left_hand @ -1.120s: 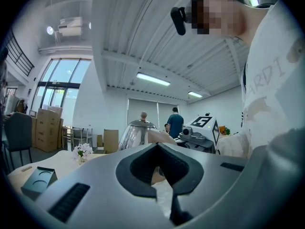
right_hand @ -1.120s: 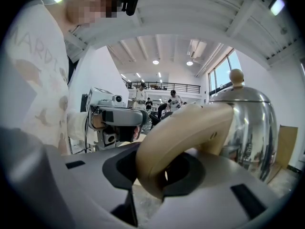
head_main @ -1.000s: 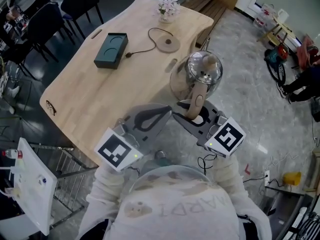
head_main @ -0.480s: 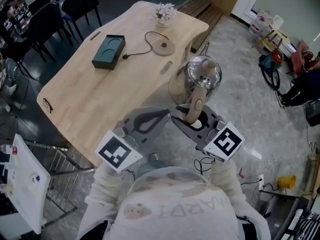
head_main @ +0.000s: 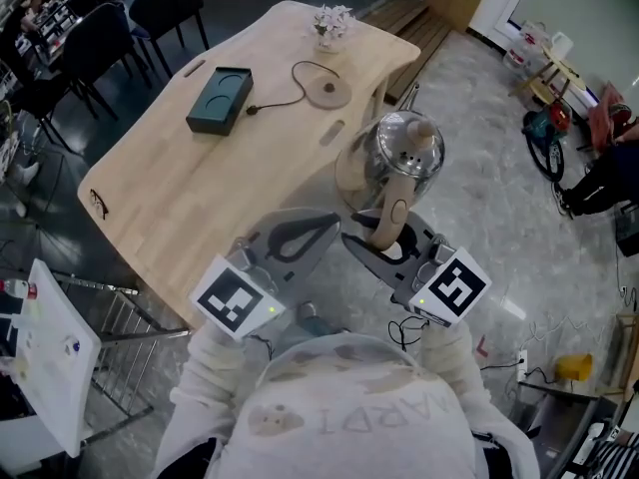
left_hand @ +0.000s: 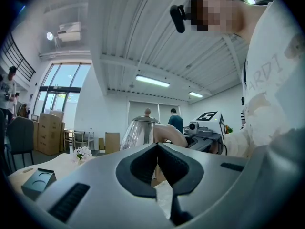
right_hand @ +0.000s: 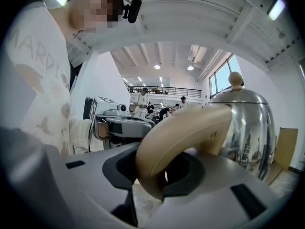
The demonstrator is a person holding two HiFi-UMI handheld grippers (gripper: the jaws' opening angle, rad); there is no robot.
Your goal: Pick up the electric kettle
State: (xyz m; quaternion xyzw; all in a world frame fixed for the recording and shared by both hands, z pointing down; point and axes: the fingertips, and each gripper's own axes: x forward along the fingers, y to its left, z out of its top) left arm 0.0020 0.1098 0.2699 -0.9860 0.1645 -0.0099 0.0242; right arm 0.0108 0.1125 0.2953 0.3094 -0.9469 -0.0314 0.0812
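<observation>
Electric kettle (head_main: 404, 148) gripped by its handle, just off the table (head_main: 200, 188) edge

Head view: the right gripper (head_main: 377, 238) clamps the beige handle (head_main: 392, 208), with the left gripper (head_main: 337, 230) close beside it. Left gripper view: the jaws are closed on nothing. Right gripper view: the handle sits pinched between the jaws, the steel body beyond.

Kettle (head_main: 403, 150) slightly farther from table (head_main: 200, 193)

Electric kettle (head_main: 404, 148): shiny steel body, beige handle, knobbed lid, upright, airborne.
</observation>
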